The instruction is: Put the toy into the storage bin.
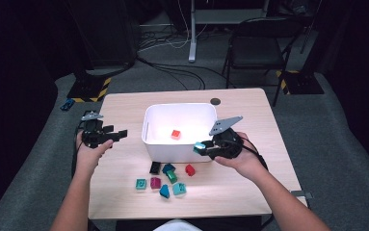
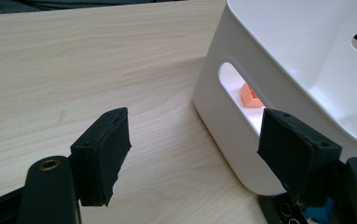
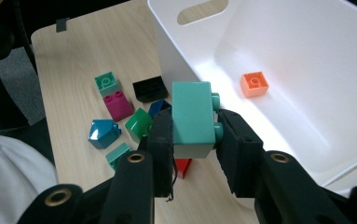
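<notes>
Loose bricks [image 1: 165, 179]: lying scattered on the near part of the pale wood-grain worktop [image 1: 124, 192], just in front of the bin; glossy moulded plastic in black, green, magenta, blue, teal and red, some square with studs, some slope-topped.
Teal brick [image 3: 192, 116]: being grasped in the right gripper [image 1: 206, 149], held above the worktop at the bin's near right corner; a smooth oblong block, in the right gripper view its long axis running away from the camera between the fingers, its round studs pointing sideways against one finger.
Right fingers [image 3: 161, 140]: clenching the teal brick from both sides; black, matte pads.
Left gripper [image 1: 117, 134]: hovering left of the bin, pointing right toward its wall.
Left fingers [image 2: 102, 156]: released, standing wide apart, nothing between them; rough black foam-like blocks.
White bin [image 1: 148, 130]: smooth rectangular plastic tub with rounded corners and slot handles.
Orange brick [image 3: 254, 84]: lying on the bin's floor, single stud up.
</notes>
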The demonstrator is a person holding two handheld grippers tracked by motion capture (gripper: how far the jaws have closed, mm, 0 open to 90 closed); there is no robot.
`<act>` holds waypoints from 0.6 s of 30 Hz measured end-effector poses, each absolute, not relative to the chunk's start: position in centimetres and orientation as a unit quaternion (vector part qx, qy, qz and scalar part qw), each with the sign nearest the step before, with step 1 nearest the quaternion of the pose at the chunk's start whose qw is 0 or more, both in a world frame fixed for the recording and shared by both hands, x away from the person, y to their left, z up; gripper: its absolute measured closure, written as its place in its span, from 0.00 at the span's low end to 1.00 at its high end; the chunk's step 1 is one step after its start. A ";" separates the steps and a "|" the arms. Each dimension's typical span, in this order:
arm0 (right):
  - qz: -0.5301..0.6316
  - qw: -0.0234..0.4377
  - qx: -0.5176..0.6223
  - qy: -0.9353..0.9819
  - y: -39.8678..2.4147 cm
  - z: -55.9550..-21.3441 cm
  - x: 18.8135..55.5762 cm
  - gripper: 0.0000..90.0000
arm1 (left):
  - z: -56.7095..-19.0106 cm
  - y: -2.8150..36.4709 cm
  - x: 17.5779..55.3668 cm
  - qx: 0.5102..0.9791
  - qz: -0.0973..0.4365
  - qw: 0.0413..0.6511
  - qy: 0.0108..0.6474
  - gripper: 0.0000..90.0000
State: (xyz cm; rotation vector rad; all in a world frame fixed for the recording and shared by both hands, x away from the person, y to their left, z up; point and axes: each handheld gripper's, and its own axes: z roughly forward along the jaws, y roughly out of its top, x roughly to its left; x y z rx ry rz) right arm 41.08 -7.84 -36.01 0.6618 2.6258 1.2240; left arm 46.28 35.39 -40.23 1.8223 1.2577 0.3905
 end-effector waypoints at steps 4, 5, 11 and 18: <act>0.415 0.094 0.218 0.878 -7.6 -35.1 41.7 0.75 | -40.2 35.5 46.2 0.731 0.158 0.433 0.504 0.25; 0.415 0.097 0.217 0.878 -7.5 -34.9 41.9 0.75 | -40.2 35.5 46.2 0.730 0.157 0.434 0.504 0.25; 0.415 0.102 0.210 0.879 -6.7 -34.0 42.8 0.75 | -40.3 35.5 46.1 0.747 0.163 0.419 0.490 0.23; 0.417 0.100 0.217 0.877 -5.7 -33.2 44.1 0.75 | -40.4 35.4 46.2 0.746 0.156 0.420 0.493 0.23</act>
